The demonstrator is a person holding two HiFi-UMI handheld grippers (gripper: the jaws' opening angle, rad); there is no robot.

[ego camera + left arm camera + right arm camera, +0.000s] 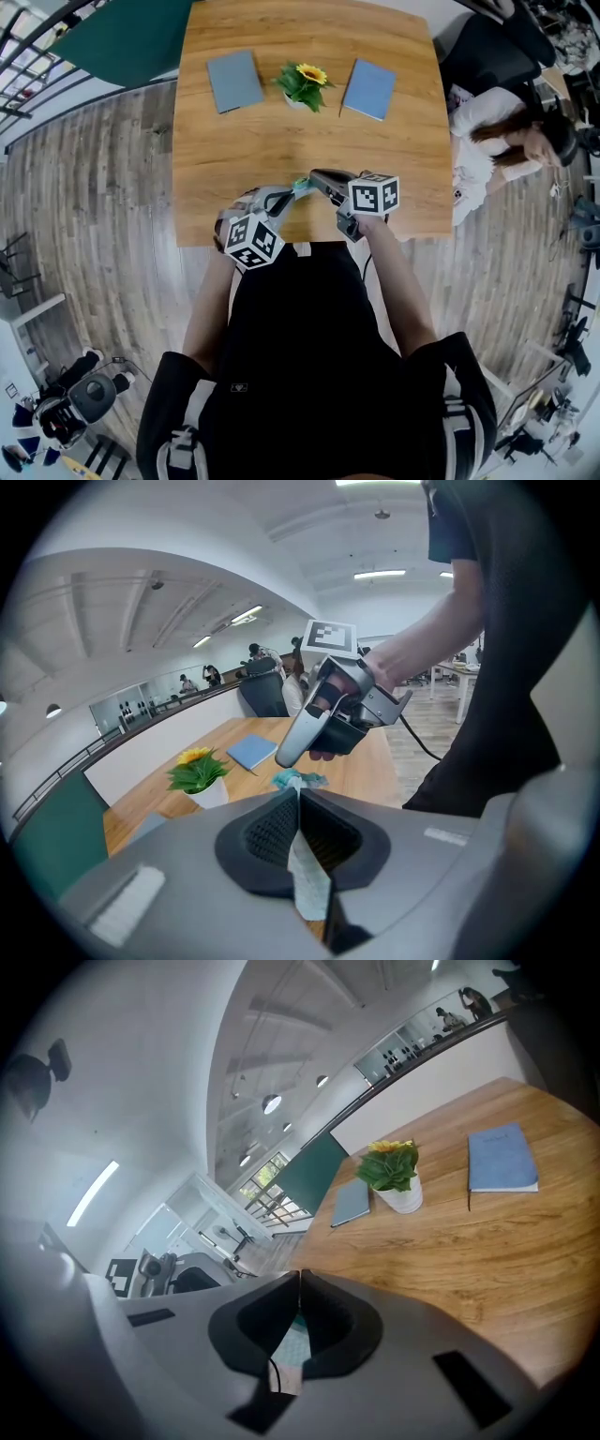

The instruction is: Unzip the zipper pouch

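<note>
The light, floppy zipper pouch (301, 187) hangs over the counter's (281, 131) near edge, pinched by the clenched left hand-held gripper (298, 797) and right hand-held gripper (298, 1279), and probably needs gripping beside the slider, fabric taut.

Beyond the left gripper (289, 192), a wooden table (281, 141) holds a potted sunflower (302, 84) between two blue notebooks (233, 80) (369, 88); plank floor (94, 216) lies around it.

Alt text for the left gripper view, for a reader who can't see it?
The left gripper's jaws are closed on the pale teal fabric of the zipper pouch. Just ahead, the right gripper meets the pouch's far end. Beyond them, a potted sunflower and a blue notebook sit on a wooden table.
</note>
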